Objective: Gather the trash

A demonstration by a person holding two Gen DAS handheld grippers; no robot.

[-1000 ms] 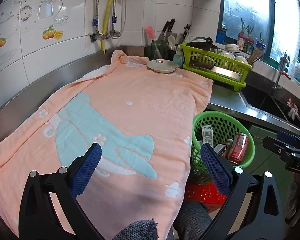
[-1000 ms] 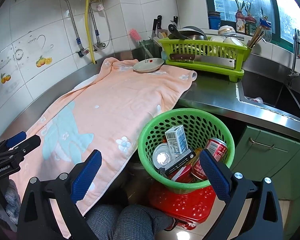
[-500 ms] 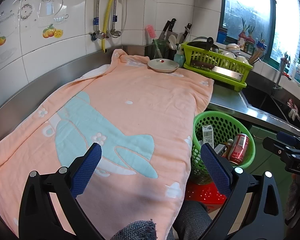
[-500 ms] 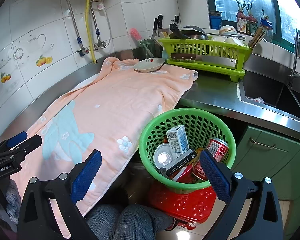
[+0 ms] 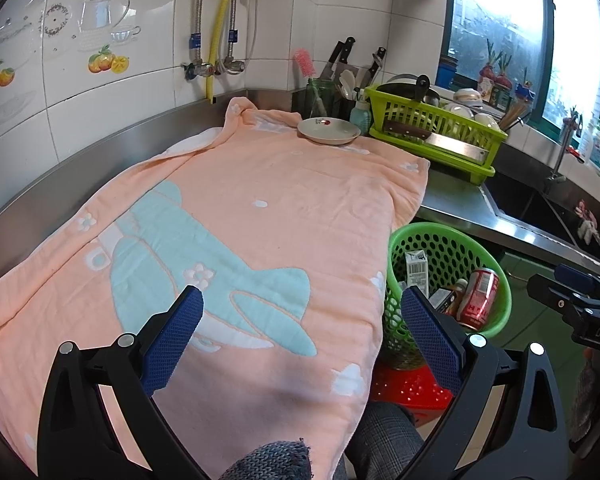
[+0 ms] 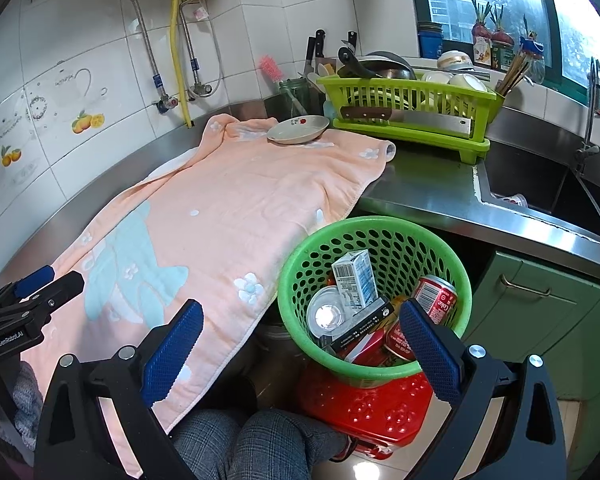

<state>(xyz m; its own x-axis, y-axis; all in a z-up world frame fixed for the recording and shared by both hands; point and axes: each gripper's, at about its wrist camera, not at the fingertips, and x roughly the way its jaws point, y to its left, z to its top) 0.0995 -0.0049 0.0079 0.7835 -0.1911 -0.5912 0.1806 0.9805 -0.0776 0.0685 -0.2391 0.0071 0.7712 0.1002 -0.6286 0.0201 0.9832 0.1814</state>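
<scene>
While the green basket (image 6: 374,227) stands on a red stool (image 6: 364,404) just beside the surface (image 6: 424,196), it holds a red can (image 6: 436,300) marked "Coke", a small carton (image 6: 354,280) with a barcode and a black box (image 6: 360,328). Both the right gripper (image 6: 300,344) and the left gripper (image 5: 300,336) have their fingers wide apart and empty. On the left gripper's body, seen from the right wrist, "GenRobot.AI" is written, and a pink towel (image 5: 240,220) covers the surface.

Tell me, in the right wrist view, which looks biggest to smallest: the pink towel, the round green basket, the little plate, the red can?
1. Pink towel
2. Round green mesh basket
3. Little pale plate, though it sits farther away
4. Red can
</scene>
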